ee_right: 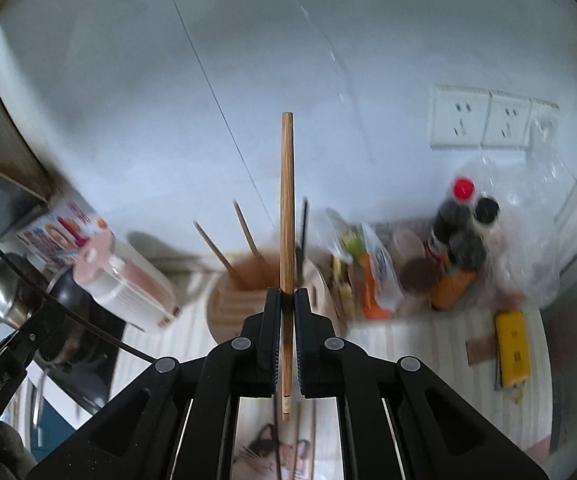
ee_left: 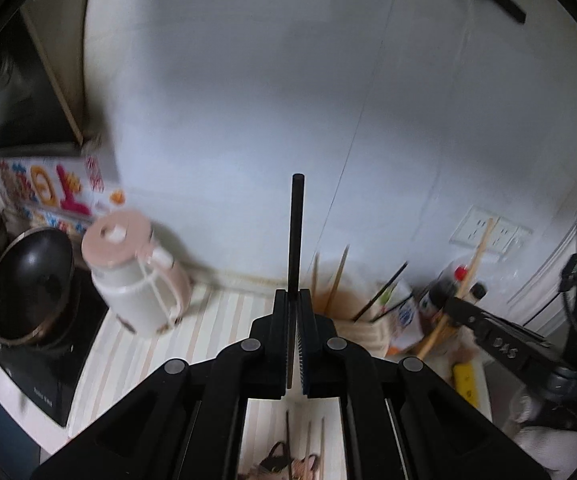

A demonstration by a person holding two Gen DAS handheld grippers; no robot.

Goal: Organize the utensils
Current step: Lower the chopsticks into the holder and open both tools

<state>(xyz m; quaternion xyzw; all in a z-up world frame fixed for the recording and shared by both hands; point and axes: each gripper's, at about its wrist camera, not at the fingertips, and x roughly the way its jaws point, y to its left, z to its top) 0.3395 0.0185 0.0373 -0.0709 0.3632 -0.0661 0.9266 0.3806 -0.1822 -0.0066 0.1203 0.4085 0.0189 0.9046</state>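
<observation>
Two handheld grippers were raised over a striped kitchen counter (ee_left: 136, 360), each one pinching a single chopstick. The left gripper (ee_left: 293, 300) had its fingers pressed together on a black chopstick (ee_left: 297, 232), which stood straight out past the fingertips toward the white wall. The right gripper (ee_right: 287, 300) was clamped the same way on a brown wooden chopstick (ee_right: 287, 200), whose pale lower end showed behind the pads, between the two fingers. Just beyond the right fingertips stood a round utensil holder (ee_right: 228, 304) with several chopsticks leaning in it; seen from the left gripper, the same holder sat ahead and slightly right of the fingertips. Below and behind both pairs of fingers, more chopsticks (ee_left: 308, 452) lay loose on the counter. Left of the left fingers stood a pink-lidded jug (ee_left: 136, 276) and a dark pan (ee_left: 28, 284) on a cooktop. Right of the right fingers were sauce bottles (ee_right: 456, 220) and a yellow box (ee_right: 512, 348). The background was blurred.
</observation>
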